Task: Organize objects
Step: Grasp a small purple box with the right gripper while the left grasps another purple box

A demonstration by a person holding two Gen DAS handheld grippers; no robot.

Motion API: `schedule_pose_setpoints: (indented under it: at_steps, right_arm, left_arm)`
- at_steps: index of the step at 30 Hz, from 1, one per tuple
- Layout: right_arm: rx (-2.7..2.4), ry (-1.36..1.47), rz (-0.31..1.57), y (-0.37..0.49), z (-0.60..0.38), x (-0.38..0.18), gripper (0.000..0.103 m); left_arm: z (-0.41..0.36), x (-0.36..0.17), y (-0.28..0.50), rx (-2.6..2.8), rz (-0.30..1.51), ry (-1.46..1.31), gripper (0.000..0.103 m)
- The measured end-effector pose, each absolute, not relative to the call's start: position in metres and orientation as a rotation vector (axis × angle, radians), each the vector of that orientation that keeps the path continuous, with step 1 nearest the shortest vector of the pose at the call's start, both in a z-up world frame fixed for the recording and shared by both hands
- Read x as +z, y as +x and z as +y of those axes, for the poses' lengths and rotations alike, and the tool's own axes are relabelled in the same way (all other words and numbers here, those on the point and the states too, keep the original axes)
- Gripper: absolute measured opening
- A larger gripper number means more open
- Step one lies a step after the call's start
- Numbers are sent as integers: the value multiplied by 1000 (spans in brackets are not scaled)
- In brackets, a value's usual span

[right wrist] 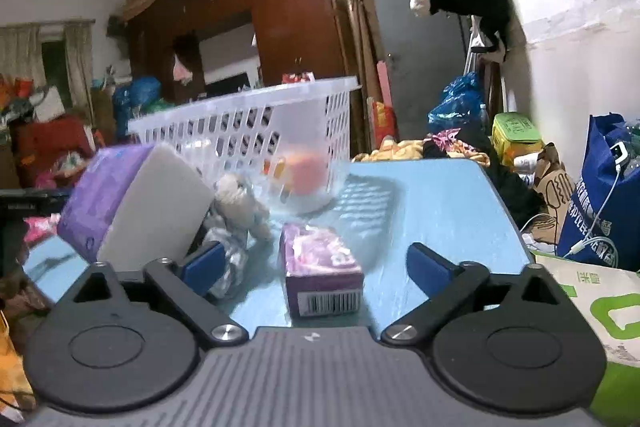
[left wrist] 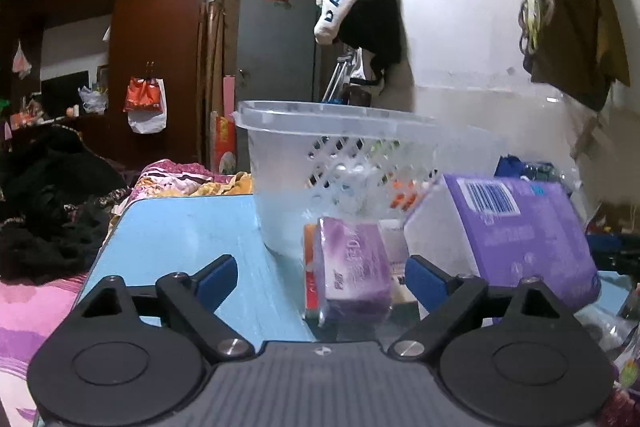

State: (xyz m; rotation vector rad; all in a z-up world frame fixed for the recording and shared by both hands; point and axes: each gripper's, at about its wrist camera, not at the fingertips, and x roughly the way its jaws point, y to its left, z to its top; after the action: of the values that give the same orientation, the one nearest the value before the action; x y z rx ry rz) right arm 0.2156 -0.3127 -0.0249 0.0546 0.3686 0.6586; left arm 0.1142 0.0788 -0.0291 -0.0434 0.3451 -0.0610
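The white basket (right wrist: 248, 123) holds an orange thing (right wrist: 308, 169); left tool (left wrist: 320, 277) and right tool (right wrist: 316, 267) gape, empty.

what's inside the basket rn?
Through the basket wall, something orange sits at the bottom; the left wrist view also shows small orange and white bits. What they are is blurred behind the lattice; the rest of the floor is hidden.
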Motion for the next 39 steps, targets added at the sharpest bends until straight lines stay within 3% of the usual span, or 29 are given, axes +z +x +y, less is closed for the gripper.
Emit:
schedule_pose_setpoints:
  at_steps: [4, 8, 13, 19, 22, 25, 39]
  right_arm:
    - [674, 19, 374, 209, -309, -31, 80]
    - [680, -5, 379, 206, -309, -35, 65]
    - [687, -18, 391, 208, -308, -37, 57]
    - [681, -29, 401, 210, -306, -41, 55]
    - [679, -37, 400, 209, -305, -43, 46]
    - [678, -35, 400, 210, -306, -43, 45]
    - [658, -20, 340, 203, -312, -32, 45]
  left_arm:
    - [82, -36, 117, -90, 381, -68, 78]
    - [86, -41, 114, -101, 388, -86, 70]
    - [87, -44, 111, -108, 387, -99, 67]
    - [85, -45, 114, -137, 393, -101, 66]
    - [86, -46, 116, -142, 396, -108, 65]
    - [83, -45, 113, -161, 389, -98, 48]
    - [77, -31, 102, -103, 306, -46, 47]
